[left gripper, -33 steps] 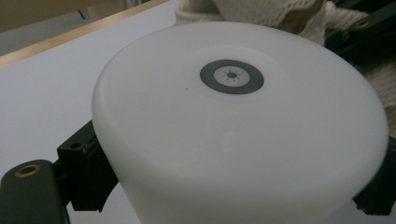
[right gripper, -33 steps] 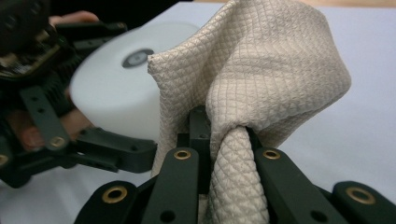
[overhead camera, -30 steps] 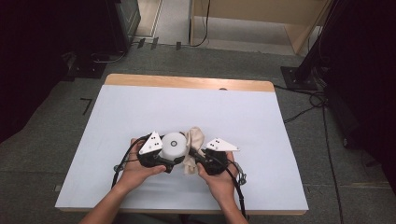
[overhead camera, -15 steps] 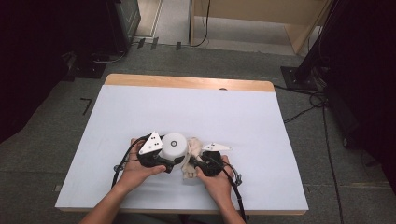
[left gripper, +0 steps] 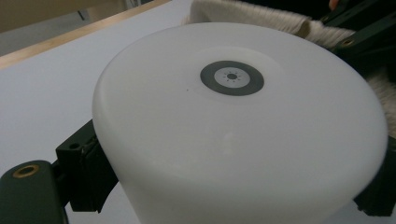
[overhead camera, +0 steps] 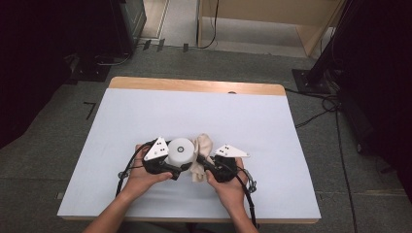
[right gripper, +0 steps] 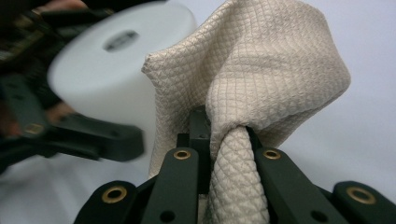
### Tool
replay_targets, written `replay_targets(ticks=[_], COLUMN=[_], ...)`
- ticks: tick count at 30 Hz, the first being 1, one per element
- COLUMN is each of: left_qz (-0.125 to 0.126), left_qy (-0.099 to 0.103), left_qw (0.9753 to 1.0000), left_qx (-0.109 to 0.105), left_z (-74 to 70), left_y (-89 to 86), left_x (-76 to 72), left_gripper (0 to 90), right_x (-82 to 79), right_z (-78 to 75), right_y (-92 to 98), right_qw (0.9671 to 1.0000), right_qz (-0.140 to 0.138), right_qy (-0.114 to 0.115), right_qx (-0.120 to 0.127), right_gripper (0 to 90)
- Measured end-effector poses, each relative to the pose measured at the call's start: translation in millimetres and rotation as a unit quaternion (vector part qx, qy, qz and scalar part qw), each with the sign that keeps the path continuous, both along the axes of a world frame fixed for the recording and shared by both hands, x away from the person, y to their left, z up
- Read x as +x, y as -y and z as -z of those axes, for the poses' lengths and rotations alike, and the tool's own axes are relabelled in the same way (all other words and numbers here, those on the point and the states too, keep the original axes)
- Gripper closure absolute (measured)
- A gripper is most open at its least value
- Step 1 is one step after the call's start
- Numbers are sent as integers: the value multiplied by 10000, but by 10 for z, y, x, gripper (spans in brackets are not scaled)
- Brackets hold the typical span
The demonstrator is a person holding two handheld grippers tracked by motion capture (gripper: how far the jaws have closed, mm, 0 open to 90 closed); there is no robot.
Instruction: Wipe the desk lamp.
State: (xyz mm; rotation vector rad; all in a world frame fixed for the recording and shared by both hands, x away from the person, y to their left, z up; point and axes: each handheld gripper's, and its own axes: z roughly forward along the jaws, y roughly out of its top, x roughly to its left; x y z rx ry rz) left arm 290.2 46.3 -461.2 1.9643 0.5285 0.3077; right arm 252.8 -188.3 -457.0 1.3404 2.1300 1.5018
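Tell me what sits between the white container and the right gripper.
The beige cloth, bunched against the white container and pinched in the right gripper; the high view shows it.

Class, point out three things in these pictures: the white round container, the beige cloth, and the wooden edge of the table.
white round container (left gripper: 233, 121), left gripper view, its flat top.
beige cloth (right gripper: 275, 70), right gripper view, the bunched fold.
wooden edge (overhead camera: 194, 85), high view, the table's far strip.

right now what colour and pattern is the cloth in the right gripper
Beige cloth with a fine diamond, quilted-looking weave, clearest in the right gripper view.
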Motion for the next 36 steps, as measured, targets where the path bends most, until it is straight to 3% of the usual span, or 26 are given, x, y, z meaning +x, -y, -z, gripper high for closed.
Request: replay_targets(ticks=[2,4,6,9,12,14,16,18,22,25,29,31,34,36], left_qz=[-181,-366,-561,-876,-1420,-1734,-1839,-1821,-1676,-1352,-995,-477,-29,40], left_qy=[68,41,-11,-81,-310,-354,-267,-253,-235,-199,-210,-248,-174,-13], left_qw=[9998,9993,9983,9961,9893,9841,9824,9829,9856,9906,9948,9984,9996,10000], left_qx=[-19,-80,-174,-94,86,134,169,96,43,73,-31,-162,-201,15], left_z=[-9,-32,-58,-60,-58,-66,-64,-58,-64,-62,-80,-102,-118,-95], left_y=[-3,-11,-14,42,157,227,261,240,182,141,52,-15,-41,-12], left_x=[-34,-57,-99,-165,-239,-281,-294,-279,-236,-183,-84,-27,-12,-14], left_gripper=[74,2,0,0,0,0,3,73,83,84,85,86,85,86], right_x=[34,67,92,104,104,102,105,107,107,104,93,90,95,95], right_z=[73,142,188,205,205,210,223,231,244,242,197,166,133,112], right_y=[25,56,85,95,96,94,95,90,69,60,70,96,144,174], right_qw=[9999,9994,9991,9989,9989,9988,9988,9988,9987,9989,9993,9994,9994,9994], right_qz=[37,82,129,150,151,163,161,148,117,84,86,121,178,210], right_qy=[-166,-336,-411,-433,-440,-457,-457,-477,-490,-460,-374,-328,-285,-261], right_qx=[-10,46,60,40,11,6,-12,-13,-19,-53,-32,-6,52,84], right_gripper=[840,840,840,839,839,839,839,839,839,839,839,839,839,839])
